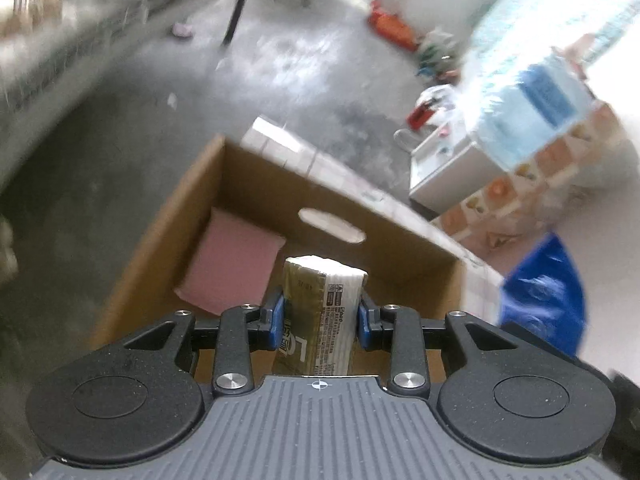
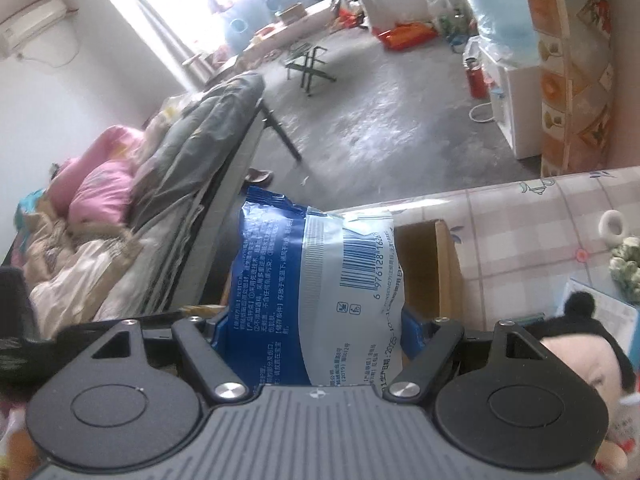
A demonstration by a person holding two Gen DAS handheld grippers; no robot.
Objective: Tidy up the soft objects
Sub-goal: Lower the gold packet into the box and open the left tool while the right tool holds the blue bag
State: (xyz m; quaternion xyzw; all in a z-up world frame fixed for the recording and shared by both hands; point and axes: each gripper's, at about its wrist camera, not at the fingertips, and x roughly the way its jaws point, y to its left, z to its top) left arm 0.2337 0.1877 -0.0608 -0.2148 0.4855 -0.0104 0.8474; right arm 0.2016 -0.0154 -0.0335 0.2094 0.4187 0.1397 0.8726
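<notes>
My left gripper is shut on an olive and white tissue pack, held upright over the open cardboard box. A pink folded cloth lies inside the box at its left. My right gripper is shut on a blue and white plastic wipes pack, held above the table edge; the box's corner shows just behind the pack. A plush doll with black hair lies on the table at the right.
The box stands on a checked tablecloth. A small green and white plush and a white ring sit at the far right. A bed with pink pillows is at the left. A blue bag lies right of the box.
</notes>
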